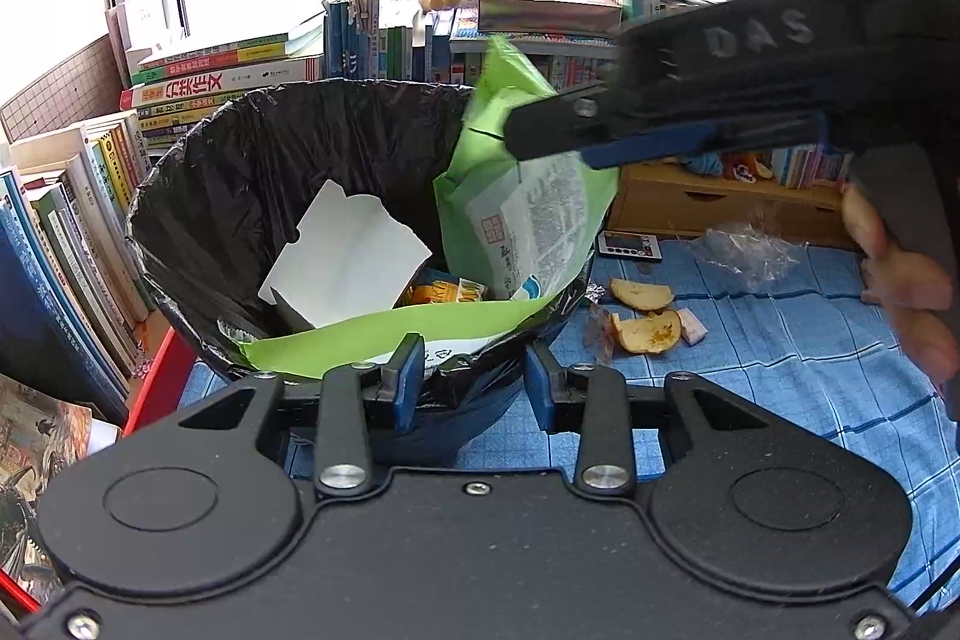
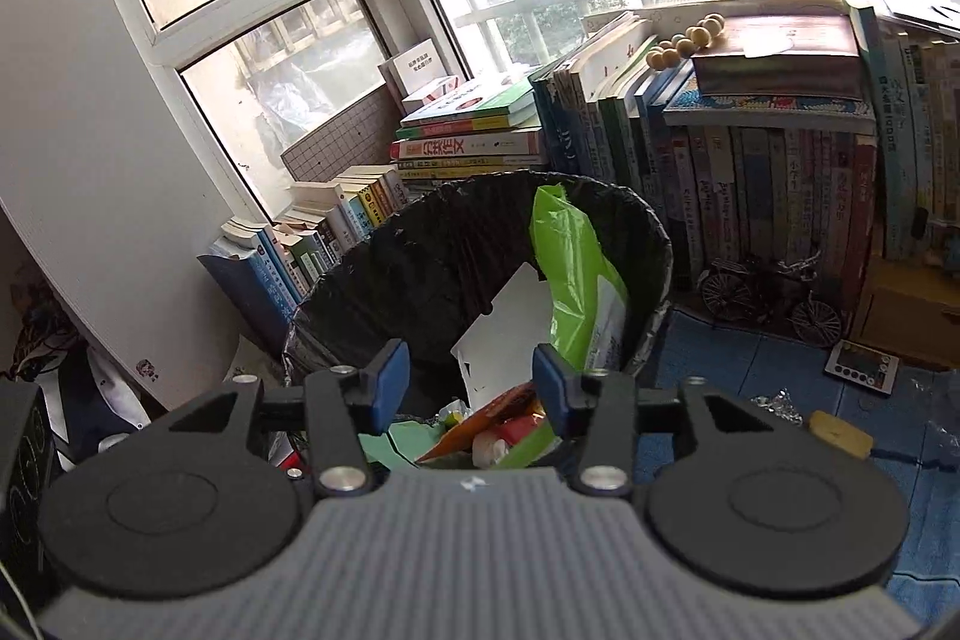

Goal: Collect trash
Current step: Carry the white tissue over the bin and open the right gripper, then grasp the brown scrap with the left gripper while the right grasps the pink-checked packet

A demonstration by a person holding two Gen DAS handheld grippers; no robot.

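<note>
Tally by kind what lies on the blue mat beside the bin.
Bread pieces: 2
Clear plastic: 1
Remote: 1
Small scraps by the bread: too small to count
Total: 4 outside the bin, plus the scraps

White letters "DAS" stand on the black body of the right gripper (image 1: 543,133), seen beyond the left fingers (image 1: 403,381). Print on the green bag (image 1: 528,196) and the book spines (image 2: 780,196) is too small to read.
</note>
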